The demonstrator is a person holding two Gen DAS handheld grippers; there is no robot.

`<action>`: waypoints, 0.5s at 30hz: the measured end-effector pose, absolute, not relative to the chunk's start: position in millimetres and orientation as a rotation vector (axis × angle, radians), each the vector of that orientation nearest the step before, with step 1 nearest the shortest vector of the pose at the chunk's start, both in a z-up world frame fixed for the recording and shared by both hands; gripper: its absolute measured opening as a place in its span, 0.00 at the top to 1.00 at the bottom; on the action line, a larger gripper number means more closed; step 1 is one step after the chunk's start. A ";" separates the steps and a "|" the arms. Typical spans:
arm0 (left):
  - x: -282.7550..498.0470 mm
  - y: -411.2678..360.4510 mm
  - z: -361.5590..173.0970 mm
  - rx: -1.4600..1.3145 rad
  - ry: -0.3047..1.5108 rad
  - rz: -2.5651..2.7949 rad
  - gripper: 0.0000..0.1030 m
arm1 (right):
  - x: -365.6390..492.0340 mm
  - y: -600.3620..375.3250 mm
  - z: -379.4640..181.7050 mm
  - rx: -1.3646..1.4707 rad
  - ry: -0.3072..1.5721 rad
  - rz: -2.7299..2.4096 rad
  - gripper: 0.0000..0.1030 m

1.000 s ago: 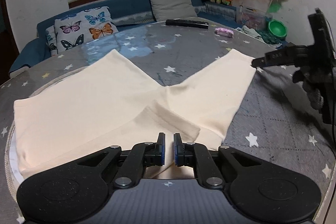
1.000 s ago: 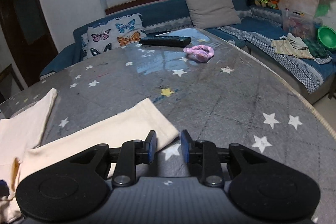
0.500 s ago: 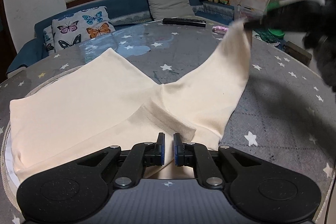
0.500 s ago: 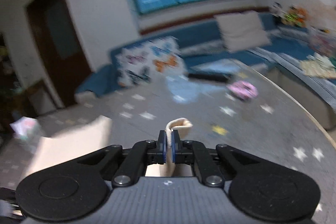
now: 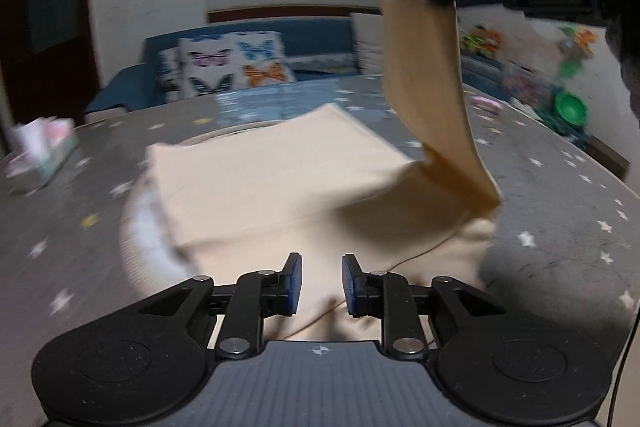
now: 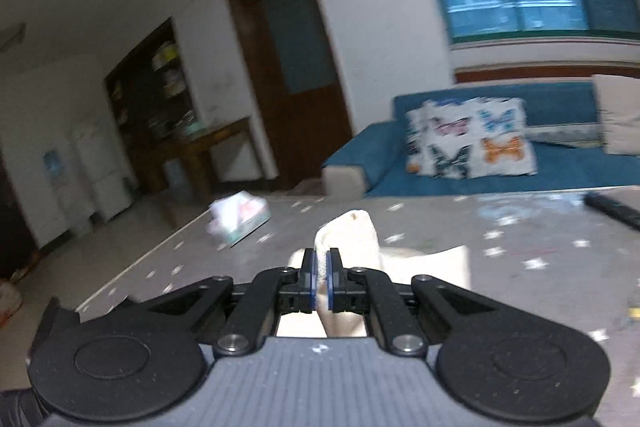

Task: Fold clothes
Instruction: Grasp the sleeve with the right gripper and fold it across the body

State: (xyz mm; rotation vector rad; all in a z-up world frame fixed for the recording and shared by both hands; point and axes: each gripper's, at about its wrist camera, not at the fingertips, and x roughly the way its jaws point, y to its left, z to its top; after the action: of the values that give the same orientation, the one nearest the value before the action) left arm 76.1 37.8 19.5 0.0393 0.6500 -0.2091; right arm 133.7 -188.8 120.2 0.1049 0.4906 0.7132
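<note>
Cream garment, one piece, lies across the table; my right gripper clamps its upright leg, my left gripper opens empty.

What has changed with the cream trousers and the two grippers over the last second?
The right gripper closed on one leg end of the cream trousers and lifted it up over the table. The left gripper, clamped on the waistband before, is opening, its fingers off the cloth. The other leg stayed flat.
</note>
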 end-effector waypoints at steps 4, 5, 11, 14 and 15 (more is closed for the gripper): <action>59.9 67.2 17.8 -0.001 0.647 -0.145 0.73 | 128.9 -140.6 99.8 0.059 0.560 0.784 0.96; 57.6 72.0 17.0 -0.008 0.649 -0.134 0.73 | 127.9 -130.4 92.3 0.051 0.582 0.797 0.96; 50.6 84.5 16.2 -0.039 0.647 -0.096 0.71 | 119.3 -92.8 53.6 0.005 0.695 0.864 0.90; 49.2 87.5 19.0 -0.037 0.641 -0.085 0.71 | 115.7 -104.5 57.0 -0.017 0.685 0.859 0.89; 49.4 87.6 19.9 -0.038 0.638 -0.084 0.71 | 114.6 -111.1 59.9 -0.029 0.677 0.852 0.89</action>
State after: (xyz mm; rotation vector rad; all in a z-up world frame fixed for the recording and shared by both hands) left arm 49.4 87.6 19.9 -0.0375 0.6381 -0.0844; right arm 114.6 -111.1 59.9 -0.0285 0.6768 0.8522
